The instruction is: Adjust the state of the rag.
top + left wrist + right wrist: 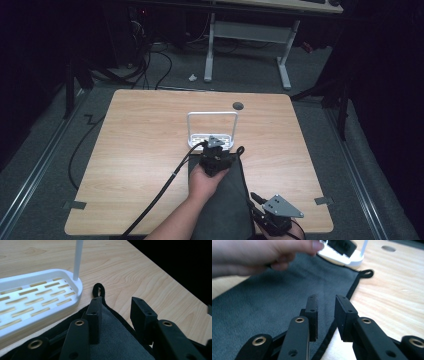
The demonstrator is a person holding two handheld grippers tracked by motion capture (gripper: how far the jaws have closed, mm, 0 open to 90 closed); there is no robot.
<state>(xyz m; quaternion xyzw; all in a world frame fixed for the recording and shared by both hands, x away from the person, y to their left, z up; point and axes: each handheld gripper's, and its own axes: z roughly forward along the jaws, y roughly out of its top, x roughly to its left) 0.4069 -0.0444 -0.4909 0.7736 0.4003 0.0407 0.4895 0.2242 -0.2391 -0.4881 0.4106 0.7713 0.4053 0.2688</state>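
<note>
both tongs stood apart over dark grey cloth (pixel 222 200) on tabletop (pixel 140 150); left tongs (pixel 116 308) near loop corner (pixel 98 290), right tongs (pixel 325 306) above hem. best release: lift straight up, leaving cloth flat beside white rack (pixel 212 131).

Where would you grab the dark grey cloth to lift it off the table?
Probably the far corner by the hanging loop, from the table's bare right side: the cloth lies flat, and its bound edge there gives the right tongs something to pinch.

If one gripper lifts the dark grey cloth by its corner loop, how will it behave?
The dark grey cloth lies flat and thin on the table, so it would probably drape limply. Its fuzzy surface suggests it is light and not slippery. The small loop looks soft, so jaws might squash it flat.
</note>
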